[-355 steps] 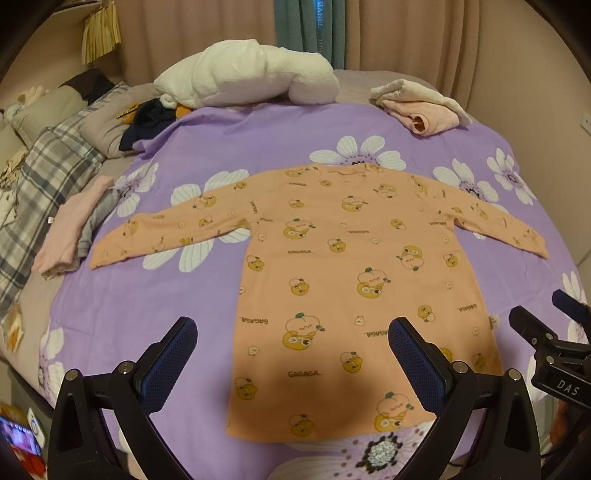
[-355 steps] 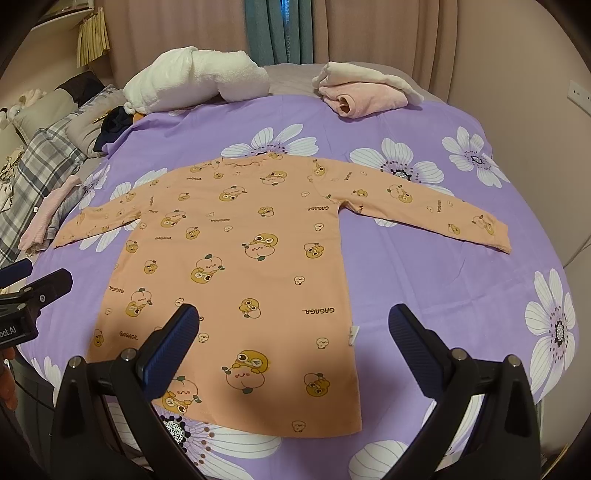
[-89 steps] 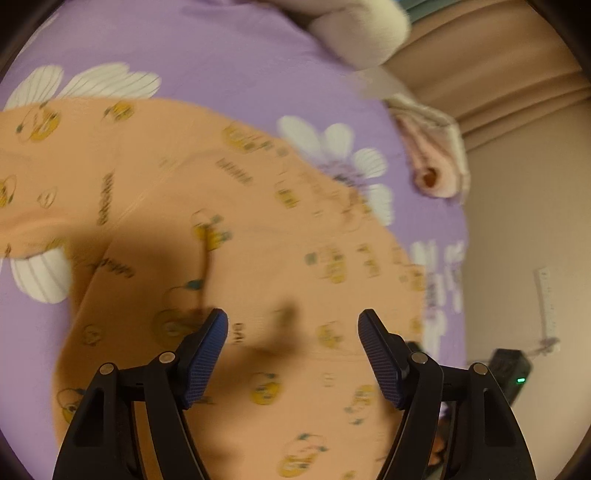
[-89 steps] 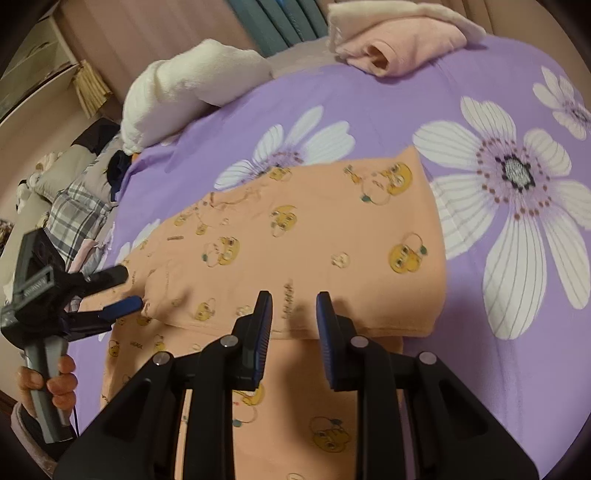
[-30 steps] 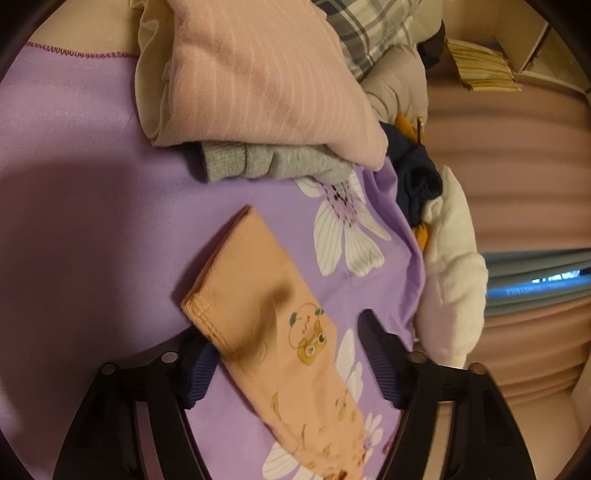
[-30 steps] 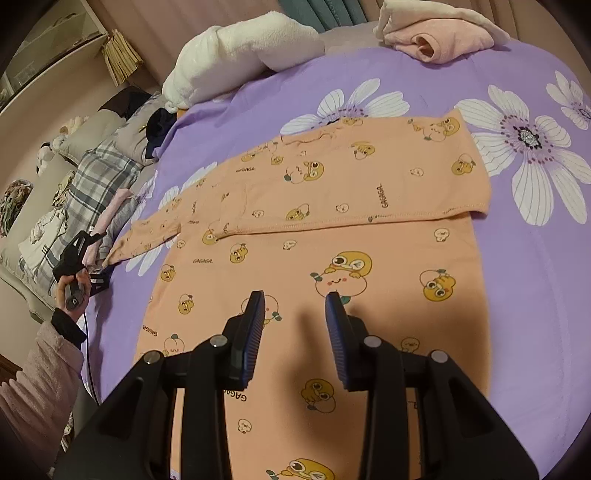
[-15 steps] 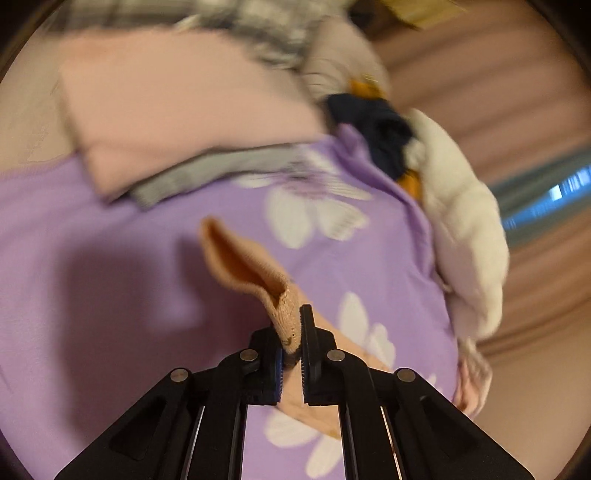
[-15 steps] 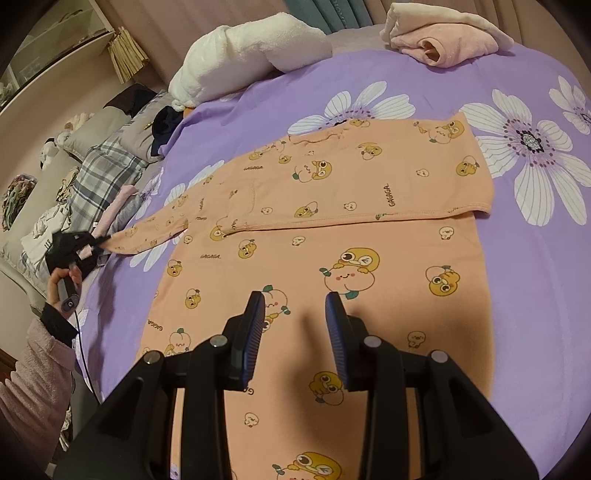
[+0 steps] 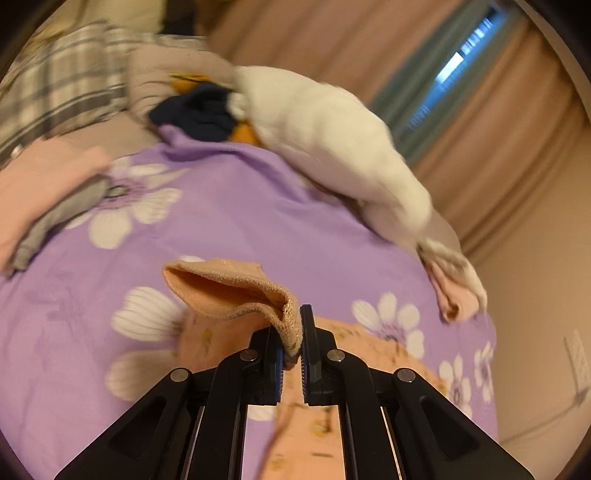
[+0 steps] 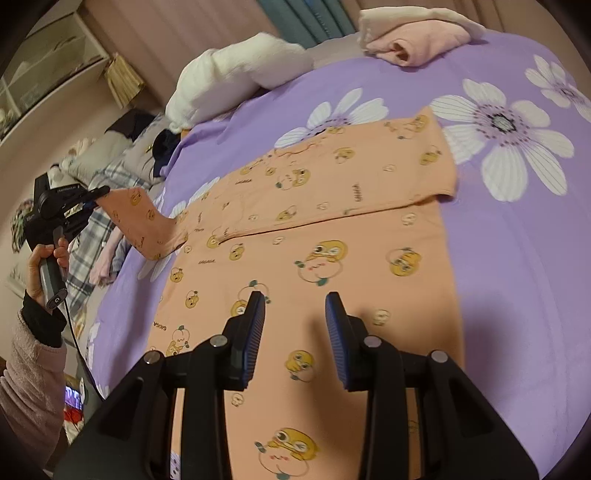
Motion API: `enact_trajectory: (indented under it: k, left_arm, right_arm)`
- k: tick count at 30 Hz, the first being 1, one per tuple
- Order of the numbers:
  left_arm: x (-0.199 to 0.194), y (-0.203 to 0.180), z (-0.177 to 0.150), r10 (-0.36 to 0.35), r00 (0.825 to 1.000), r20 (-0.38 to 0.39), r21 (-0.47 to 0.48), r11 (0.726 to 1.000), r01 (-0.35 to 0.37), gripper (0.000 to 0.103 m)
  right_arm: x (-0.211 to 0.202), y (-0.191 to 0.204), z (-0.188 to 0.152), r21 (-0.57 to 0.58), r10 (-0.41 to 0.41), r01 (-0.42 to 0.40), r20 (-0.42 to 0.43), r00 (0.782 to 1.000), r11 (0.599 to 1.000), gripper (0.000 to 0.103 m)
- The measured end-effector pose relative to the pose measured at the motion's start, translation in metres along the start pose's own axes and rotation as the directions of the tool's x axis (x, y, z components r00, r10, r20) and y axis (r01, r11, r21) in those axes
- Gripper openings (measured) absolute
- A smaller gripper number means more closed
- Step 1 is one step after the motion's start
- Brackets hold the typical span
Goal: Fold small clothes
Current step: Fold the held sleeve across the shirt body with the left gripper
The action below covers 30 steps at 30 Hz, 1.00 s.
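Observation:
An orange long-sleeved shirt (image 10: 332,236) printed with yellow cartoon faces lies flat on the purple flowered bedspread (image 10: 517,258). Its right sleeve is folded across the chest. My left gripper (image 9: 291,343) is shut on the cuff of the left sleeve (image 9: 229,291), which hangs lifted above the bed. The right wrist view shows the same left gripper (image 10: 94,195) at the far left, held in a hand (image 10: 44,258), with the sleeve (image 10: 147,225) rising from the shirt's shoulder. My right gripper (image 10: 295,332) hovers over the shirt's lower body, open, with nothing between its fingers.
A white pillow (image 10: 236,77) and a folded pink and cream garment (image 10: 413,33) lie at the bed's far side. A plaid blanket (image 10: 99,221) and piled clothes (image 9: 44,184) lie along the left edge. Curtains (image 9: 480,110) hang behind the bed.
My left gripper shut on the sleeve cuff, then rose and swung toward the shirt, lifting the sleeve off the bed. The right gripper shifted slightly over the shirt.

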State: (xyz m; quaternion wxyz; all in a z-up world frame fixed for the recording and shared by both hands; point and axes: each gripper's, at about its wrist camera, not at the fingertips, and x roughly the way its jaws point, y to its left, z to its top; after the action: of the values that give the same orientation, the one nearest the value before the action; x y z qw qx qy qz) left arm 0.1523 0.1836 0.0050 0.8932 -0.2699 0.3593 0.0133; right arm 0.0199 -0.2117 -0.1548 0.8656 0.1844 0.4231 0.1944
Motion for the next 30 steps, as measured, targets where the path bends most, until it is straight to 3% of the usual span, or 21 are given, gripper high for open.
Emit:
enact_trajectory:
  k: [6,11,17,20,21,23,24,25,28,30]
  left_arm:
    - [0.035,-0.081,-0.033,-0.044,0.996,-0.083,0.14,0.989,0.055,0.005]
    - [0.072,-0.141,-0.082,-0.047,0.981,-0.186,0.264,0.96,0.096,0.005]
    - [0.117,-0.17,-0.137,0.051,0.956,-0.289,0.378,0.924,0.065,0.005]
    - [0.135,-0.173,-0.158,0.091,0.925,-0.368,0.409,0.909,0.074,0.006]
    - [0.139,-0.173,-0.162,0.1,0.914,-0.393,0.417,0.906,0.08,0.015]
    - [0.142,-0.172,-0.168,0.098,0.893,-0.439,0.423,0.899,0.109,0.046]
    - [0.141,-0.172,-0.17,0.088,0.888,-0.452,0.428,0.894,0.129,0.07]
    - [0.137,-0.173,-0.171,0.079,0.89,-0.448,0.442,0.886,0.143,0.078]
    - [0.122,-0.171,-0.165,0.063,0.909,-0.411,0.481,0.862,0.158,0.078]
    - [0.113,-0.162,-0.16,0.044,0.912,-0.409,0.462,0.871,0.166,0.078]
  right_arm:
    - [-0.009,-0.02,-0.005,0.042,-0.001,0.0,0.019,1.0,0.999,0.035]
    - [-0.015,-0.037,-0.009,0.081,-0.006,0.003,0.038,0.999,0.997,0.035]
    - [-0.023,-0.055,-0.014,0.124,-0.02,0.013,0.051,0.998,0.992,0.035]
    - [-0.025,-0.059,-0.015,0.133,-0.018,0.011,0.056,0.998,0.991,0.035]
    - [-0.025,-0.059,-0.015,0.134,-0.018,0.011,0.054,0.998,0.991,0.035]
    - [-0.022,-0.059,-0.013,0.135,-0.015,0.008,0.048,0.999,0.991,0.039]
    - [-0.021,-0.059,-0.012,0.135,-0.014,0.008,0.046,0.999,0.991,0.041]
    - [-0.018,-0.057,-0.009,0.134,-0.011,0.005,0.042,0.999,0.991,0.042]
    - [-0.012,-0.05,-0.002,0.126,0.011,-0.016,0.04,0.999,0.992,0.042]
    - [-0.008,-0.044,0.006,0.123,0.033,-0.037,0.04,0.999,0.992,0.042]
